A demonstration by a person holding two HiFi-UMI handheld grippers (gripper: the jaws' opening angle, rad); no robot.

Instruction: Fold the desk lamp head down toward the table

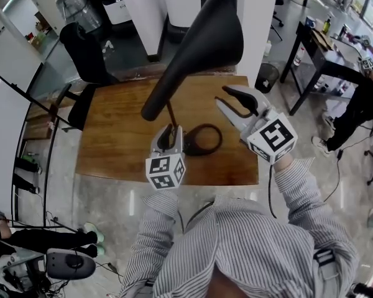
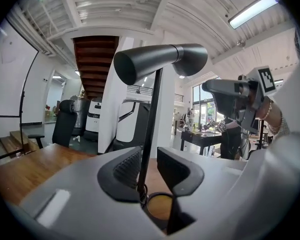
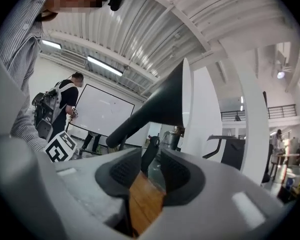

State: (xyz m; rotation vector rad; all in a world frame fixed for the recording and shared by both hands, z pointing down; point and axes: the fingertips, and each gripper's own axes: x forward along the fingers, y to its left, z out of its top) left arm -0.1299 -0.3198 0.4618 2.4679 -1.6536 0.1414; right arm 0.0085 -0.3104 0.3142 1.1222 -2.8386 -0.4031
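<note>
The black desk lamp stands on the wooden table (image 1: 112, 141). Its cone head (image 1: 202, 42) (image 2: 160, 59) (image 3: 160, 109) is raised on a thin stem (image 1: 171, 113) (image 2: 151, 119) above a ring base (image 1: 202, 139) (image 2: 159, 204). My left gripper (image 1: 168, 135) (image 2: 147, 166) is low at the stem. The stem runs between its jaws, close against the left pad, with a gap on the right side. My right gripper (image 1: 221, 96) (image 3: 150, 166) is open and empty. It is held level, just right of and below the cone's wide mouth.
A black office chair (image 1: 84, 48) stands behind the table's left corner. A black desk (image 1: 317, 54) and another person (image 1: 360, 98) are to the right. A dark bin (image 1: 267, 76) sits by a white pillar behind the table.
</note>
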